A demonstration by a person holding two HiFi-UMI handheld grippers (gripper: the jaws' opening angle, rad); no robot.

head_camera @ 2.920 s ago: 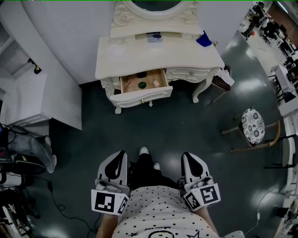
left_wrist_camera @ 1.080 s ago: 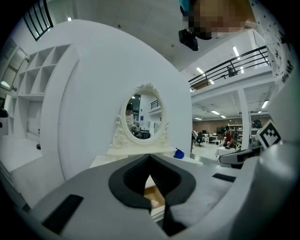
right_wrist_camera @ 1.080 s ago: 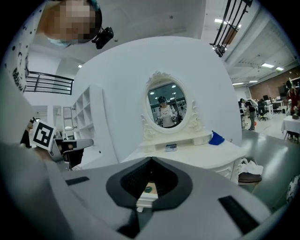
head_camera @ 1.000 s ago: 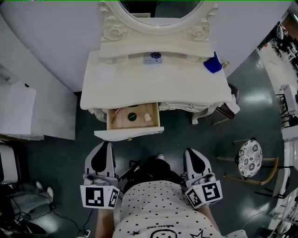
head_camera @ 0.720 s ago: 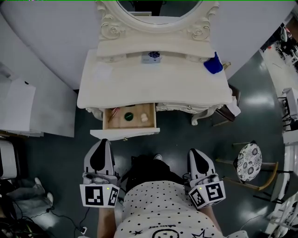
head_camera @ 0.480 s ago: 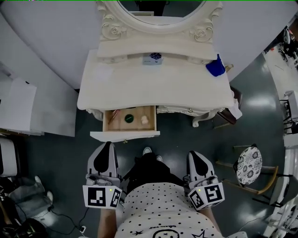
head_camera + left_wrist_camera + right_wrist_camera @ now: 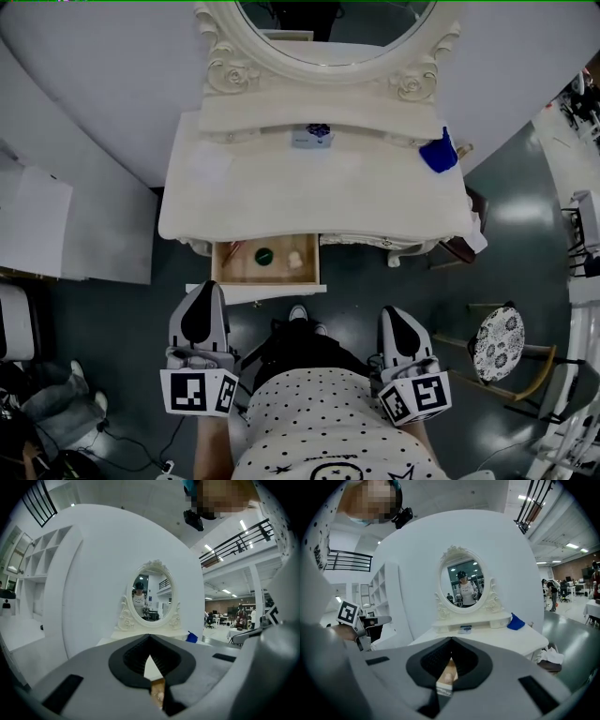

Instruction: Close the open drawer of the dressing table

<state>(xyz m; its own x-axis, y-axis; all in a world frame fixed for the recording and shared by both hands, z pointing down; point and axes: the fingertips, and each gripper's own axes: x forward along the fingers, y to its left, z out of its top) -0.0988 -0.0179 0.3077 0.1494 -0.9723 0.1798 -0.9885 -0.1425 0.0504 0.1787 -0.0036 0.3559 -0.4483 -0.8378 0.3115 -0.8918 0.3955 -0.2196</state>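
The cream dressing table [image 7: 309, 202] with an oval mirror stands straight ahead. Its left drawer [image 7: 255, 292] is pulled out, with a green round thing [image 7: 263, 254] and a pale lump [image 7: 294, 261] on its wooden bottom. My left gripper [image 7: 204, 287] is shut with nothing held, its tip just left of and below the drawer's front panel. My right gripper [image 7: 395, 313] is also shut and empty, out to the right below the closed right drawer. In the left gripper view the gripper [image 7: 151, 656] points at the mirror [image 7: 151, 597]. In the right gripper view the gripper [image 7: 451, 654] points at the table top [image 7: 497, 637].
A blue cloth [image 7: 438, 155] and a small box [image 7: 310, 137] lie on the table. A stool with a patterned seat [image 7: 496, 344] stands on the floor at the right. A white cabinet [image 7: 37, 225] stands at the left. Cables and bags lie at the lower left.
The person has stepped toward the dressing table, so the open drawer now lies just ahead of both grippers. The drawer has stayed pulled out and both grippers have stayed shut.
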